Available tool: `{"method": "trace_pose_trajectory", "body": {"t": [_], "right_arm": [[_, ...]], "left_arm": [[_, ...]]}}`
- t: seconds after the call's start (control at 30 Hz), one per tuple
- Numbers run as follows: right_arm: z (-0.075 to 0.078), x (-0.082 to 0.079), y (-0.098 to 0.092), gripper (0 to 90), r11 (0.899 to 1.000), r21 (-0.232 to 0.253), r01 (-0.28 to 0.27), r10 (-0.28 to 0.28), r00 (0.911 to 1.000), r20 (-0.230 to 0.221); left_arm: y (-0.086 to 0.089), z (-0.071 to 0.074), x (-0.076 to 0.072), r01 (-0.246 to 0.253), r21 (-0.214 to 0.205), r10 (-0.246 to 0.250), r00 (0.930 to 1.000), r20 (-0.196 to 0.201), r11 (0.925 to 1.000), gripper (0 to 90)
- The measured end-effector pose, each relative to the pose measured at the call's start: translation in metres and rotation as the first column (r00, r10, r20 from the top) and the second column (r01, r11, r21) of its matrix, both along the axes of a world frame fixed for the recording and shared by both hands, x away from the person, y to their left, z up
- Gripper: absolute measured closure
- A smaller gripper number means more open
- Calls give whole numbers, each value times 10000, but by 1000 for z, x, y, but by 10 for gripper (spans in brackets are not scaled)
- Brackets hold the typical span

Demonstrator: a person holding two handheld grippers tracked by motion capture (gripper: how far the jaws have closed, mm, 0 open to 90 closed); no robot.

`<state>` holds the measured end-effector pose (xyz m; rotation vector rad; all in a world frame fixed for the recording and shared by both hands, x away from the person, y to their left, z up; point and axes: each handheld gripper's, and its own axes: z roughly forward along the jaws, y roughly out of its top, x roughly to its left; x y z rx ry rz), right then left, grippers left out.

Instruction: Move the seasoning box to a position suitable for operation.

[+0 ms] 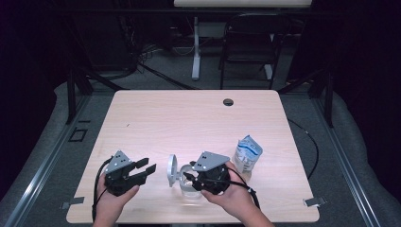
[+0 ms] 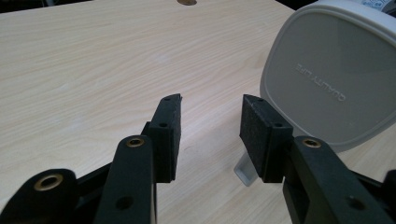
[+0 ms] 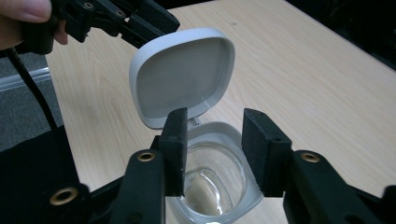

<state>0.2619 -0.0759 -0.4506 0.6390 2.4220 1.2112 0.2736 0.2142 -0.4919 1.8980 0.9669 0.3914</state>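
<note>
Wooden table (image 1: pixel 189 118), high view. Clear container (image 1: pixel 189 187) was seen near the front edge, centre-right, with its grey-white lid (image 1: pixel 172 169) flipped up on the hinge and standing near upright at the container's left.

Right gripper (image 1: pixel 191 178) was held directly over the container mouth, jaws pointed toward the lid. In the right gripper view the container rim (image 3: pixel 215 140) was seen below and between the jaws, lid inner face (image 3: pixel 184 77) beyond them. Jaws were apart; no contact of the pads with rim or lid could be made out. Nothing was clamped.

Left gripper (image 1: pixel 146 169) was held to the left of the lid, jaws aimed at it, just short of it. Left gripper view: jaws apart, bare tabletop between them, lid outer face (image 2: pixel 327 79) at upper right (embossed lettering noted, read mirrored), hinge tab (image 2: pixel 243 170) low beside the right-hand jaw. Nothing gripped.

Blue-white pouch (image 1: pixel 248 157) was stood upright to the right of the container, well apart from the left gripper, near the right hand (image 1: pixel 234 196).

Cable hole (image 1: pixel 228 101) was noted at the far edge of the table.
</note>
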Motion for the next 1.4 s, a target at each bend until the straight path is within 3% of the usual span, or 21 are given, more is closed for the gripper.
{"method": "trace_pose_trajectory", "body": {"t": [0.07,0.2,0.33,0.4,0.5,0.6,0.7,0.83,1.03,1.17,1.23,1.3,1.33,1.4], "right_arm": [[-2,0,-4,561,9998,124,-124,125,9998,-138],[-8,-1,-14,495,9995,265,163,-169,9996,231],[-13,3,-24,417,9960,822,359,-329,9988,-371],[-17,2,-28,427,9939,1026,408,-387,9990,-226],[-21,3,-33,418,9920,1165,491,-442,9980,-448],[-23,4,-37,423,9920,1123,583,-461,9931,-1081],[-26,4,-38,421,9917,1043,746,-607,9896,-1306],[-30,2,-39,405,9909,909,996,-907,9912,-966],[-36,0,-43,410,9909,882,1015,-918,9900,-1071],[-41,-4,-53,407,9861,911,1392,-1338,9890,-626],[-44,-5,-58,365,9840,959,1501,-1437,9871,-705],[-49,-8,-62,302,9852,543,1627,-1596,9856,-565],[-51,-10,-64,318,9834,429,1760,-1746,9840,-350],[-54,-13,-71,365,9821,599,1784,-1750,9828,-584]], "left_arm": [[1,0,0,-18,-28,18,10000,-16,10000,589],[3,0,0,-58,-91,58,10000,-21,9999,589],[6,-2,1,-99,-84,98,9999,-126,9999,589],[7,-3,1,-138,-113,137,9998,-137,9998,589],[7,-4,1,-146,-80,145,9998,-145,9999,589],[6,-3,2,-107,-98,106,9999,-124,9999,589],[5,-3,1,-88,-63,87,9999,-100,9999,589],[7,-3,2,-131,-142,129,9998,-142,9998,589],[10,-4,3,-217,-222,213,9996,-169,9995,588],[12,-3,3,-268,-312,263,9995,-177,9992,588],[13,-4,4,-296,-322,290,9994,-199,9990,588],[14,-4,5,-346,-319,339,9992,-229,9989,588],[14,-5,5,-368,-372,358,9990,-250,9986,588],[15,-4,5,-414,-390,405,9989,-238,9984,588]]}}
